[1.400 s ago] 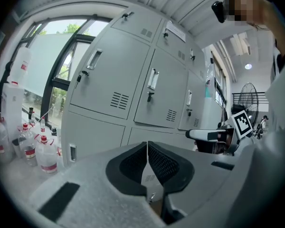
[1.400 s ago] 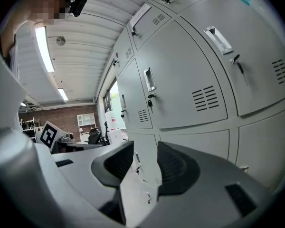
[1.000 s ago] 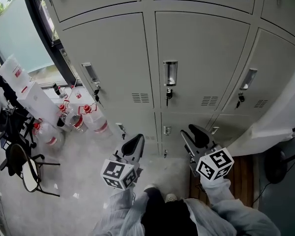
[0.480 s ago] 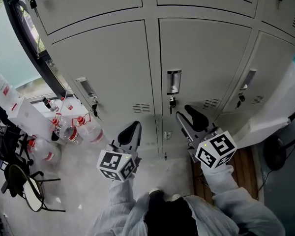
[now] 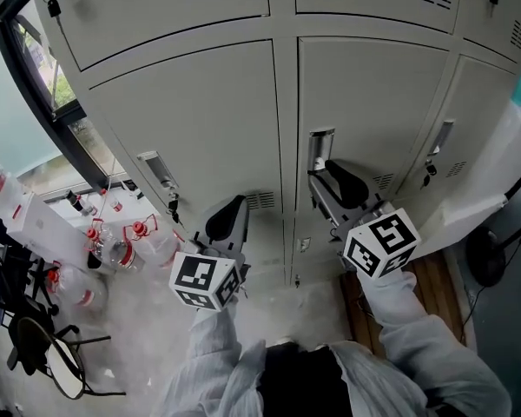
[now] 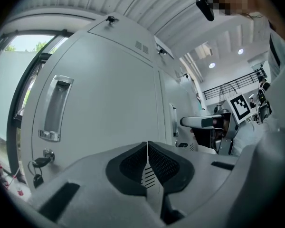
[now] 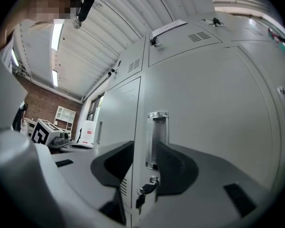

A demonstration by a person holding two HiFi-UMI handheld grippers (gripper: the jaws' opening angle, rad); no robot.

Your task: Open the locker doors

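Grey lockers (image 5: 200, 129) stand in front of me, all doors closed. The middle door (image 5: 373, 102) has a chrome recessed handle (image 5: 319, 148) with a key under it. My right gripper (image 5: 327, 181) is open just below and in front of that handle. In the right gripper view the handle (image 7: 155, 137) and the key (image 7: 147, 189) show in the gap between the jaws of the right gripper (image 7: 145, 167), which hold nothing. My left gripper (image 5: 227, 214) is shut and empty, level before the left door. That door's handle (image 6: 54, 109) lies left of the left gripper (image 6: 147, 160).
Water bottles with red caps (image 5: 113, 243) stand on the floor at the left under a window (image 5: 17, 85). A black chair (image 5: 43, 359) is at the lower left. A third locker handle (image 5: 439, 137) and a white panel (image 5: 491, 189) are at the right, above wooden flooring (image 5: 434, 289).
Both grippers have risen and come closer to the lockers. The right one now reaches the middle door's handle; the left has climbed up the left door.
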